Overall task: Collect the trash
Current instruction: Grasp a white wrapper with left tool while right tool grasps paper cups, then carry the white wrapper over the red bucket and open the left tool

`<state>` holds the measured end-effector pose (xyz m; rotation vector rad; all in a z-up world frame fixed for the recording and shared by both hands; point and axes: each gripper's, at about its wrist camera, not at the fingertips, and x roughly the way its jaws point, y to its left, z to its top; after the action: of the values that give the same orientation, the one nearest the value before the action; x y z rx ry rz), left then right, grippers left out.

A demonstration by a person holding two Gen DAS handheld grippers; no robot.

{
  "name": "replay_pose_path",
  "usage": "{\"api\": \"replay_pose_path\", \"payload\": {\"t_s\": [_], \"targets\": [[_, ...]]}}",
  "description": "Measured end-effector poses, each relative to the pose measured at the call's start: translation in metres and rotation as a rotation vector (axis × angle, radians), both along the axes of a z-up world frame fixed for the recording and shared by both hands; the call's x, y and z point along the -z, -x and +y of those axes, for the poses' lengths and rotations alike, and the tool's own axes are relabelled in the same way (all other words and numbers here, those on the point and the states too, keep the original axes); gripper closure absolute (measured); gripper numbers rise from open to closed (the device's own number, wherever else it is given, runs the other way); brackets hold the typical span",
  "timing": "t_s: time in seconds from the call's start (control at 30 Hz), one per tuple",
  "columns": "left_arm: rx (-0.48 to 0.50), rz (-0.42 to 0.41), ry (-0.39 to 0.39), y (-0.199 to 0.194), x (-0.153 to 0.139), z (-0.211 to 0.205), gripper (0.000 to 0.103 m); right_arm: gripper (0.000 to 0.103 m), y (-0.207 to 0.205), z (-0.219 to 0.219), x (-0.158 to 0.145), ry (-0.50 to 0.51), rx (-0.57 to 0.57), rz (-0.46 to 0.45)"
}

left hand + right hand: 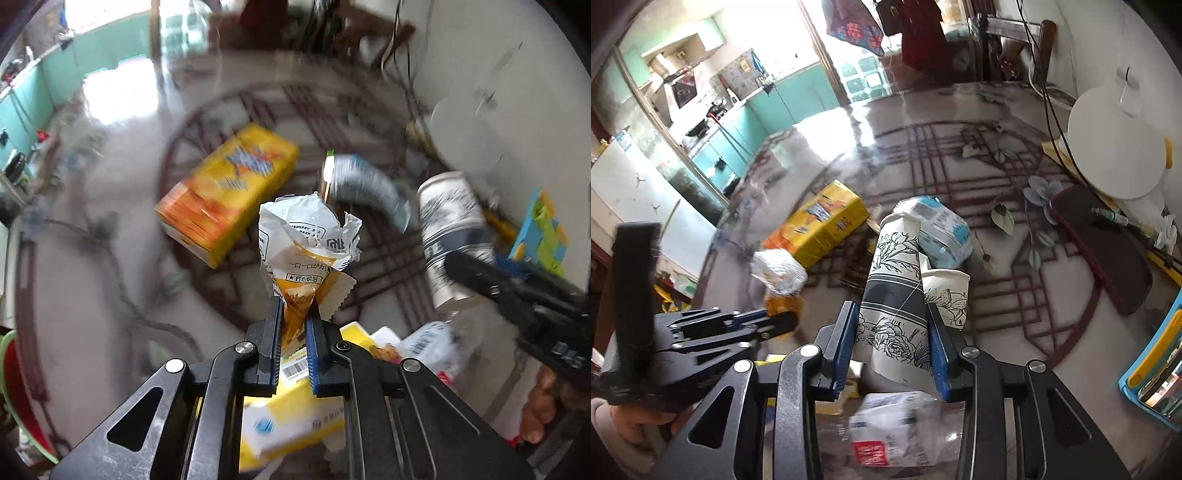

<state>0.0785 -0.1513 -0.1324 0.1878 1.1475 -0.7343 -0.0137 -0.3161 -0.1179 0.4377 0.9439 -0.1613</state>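
Note:
My left gripper (294, 314) is shut on a crumpled white-and-yellow snack wrapper (306, 236) and holds it above the glass table. It also shows in the right wrist view (783, 321) with the wrapper (779, 275). My right gripper (892, 321) is shut on a tall paper cup with black flower print (895, 291); the cup shows in the left wrist view (450, 236) too. A second paper cup (947, 295) stands beside it. A yellow-orange box (229, 192) (820, 225) and a blue-white plastic packet (365, 184) (942, 229) lie on the table.
Under the grippers lie a yellow-white carton (295, 413) and a clear plastic package with a red label (886, 432). A dark red phone case (1100, 247), a round white object (1115, 144) and a blue-yellow item (1156, 365) are at the right. A red basin with a green rim (14, 398) is lower left.

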Motion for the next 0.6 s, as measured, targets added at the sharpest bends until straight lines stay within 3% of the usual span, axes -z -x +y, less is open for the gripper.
{"api": "replay_pose_path", "payload": {"t_s": [0.23,0.6], "targets": [[-0.123,-0.105,0.054,0.012,-0.049,0.068,0.092,0.069,-0.002,0.032,-0.037,0.013,-0.039,-0.078],[-0.275,-0.109,0.059,0.014,-0.049,0.160,0.092,0.069,-0.007,0.103,-0.065,0.056,-0.094,-0.112]]}}
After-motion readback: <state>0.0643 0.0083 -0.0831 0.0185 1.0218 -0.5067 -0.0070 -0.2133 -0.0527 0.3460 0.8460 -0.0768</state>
